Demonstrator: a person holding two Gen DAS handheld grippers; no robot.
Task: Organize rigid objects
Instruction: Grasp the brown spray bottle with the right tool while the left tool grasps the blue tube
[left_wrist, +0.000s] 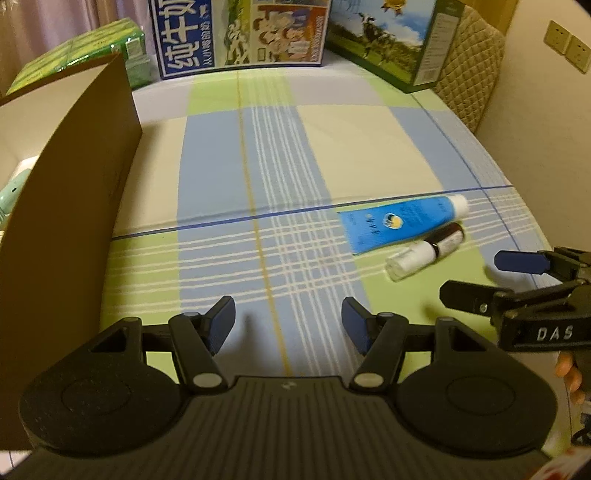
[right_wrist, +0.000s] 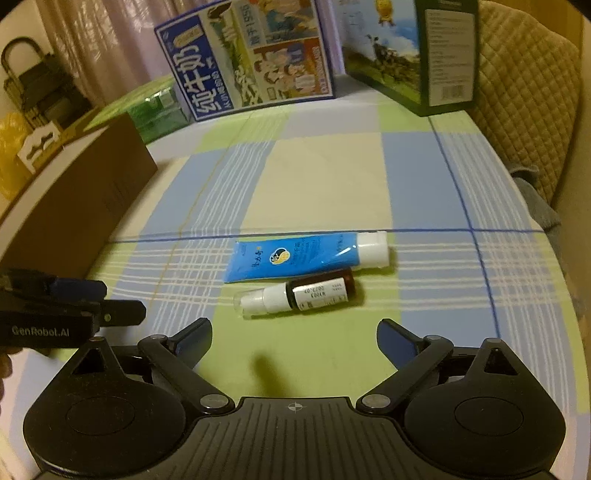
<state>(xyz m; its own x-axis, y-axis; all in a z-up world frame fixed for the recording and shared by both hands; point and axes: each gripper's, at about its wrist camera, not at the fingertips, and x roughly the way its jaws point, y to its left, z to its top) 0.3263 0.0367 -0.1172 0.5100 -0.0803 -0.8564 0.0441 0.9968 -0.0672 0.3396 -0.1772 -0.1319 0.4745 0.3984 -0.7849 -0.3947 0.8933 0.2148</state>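
A blue tube (right_wrist: 295, 258) with a white cap lies flat on the checked cloth (right_wrist: 325, 177), its cap toward the right in the right wrist view. Just beside it, on the near side, lies a small brown bottle (right_wrist: 299, 297) with a white label and a white nozzle under a clear cap; the two lie roughly parallel, and whether they touch cannot be told. Both rest on a green square of the cloth near a thin blue line.

The right gripper (right_wrist: 293, 341) hovers above the cloth just short of the bottle, its jaws spread wide with nothing between them. The left gripper (left_wrist: 288, 321) hangs over bare cloth to the left of the two items, its jaws parted and empty; its side also shows at the left edge of the right wrist view.

A brown cardboard box (left_wrist: 74, 206) stands at the left, open at the top. At the far edge stand a blue milk carton box (right_wrist: 251, 59) and a green box (right_wrist: 417, 55), with green packs (left_wrist: 85, 55) beside them. A quilted beige cushion (right_wrist: 524, 85) lies at the right.
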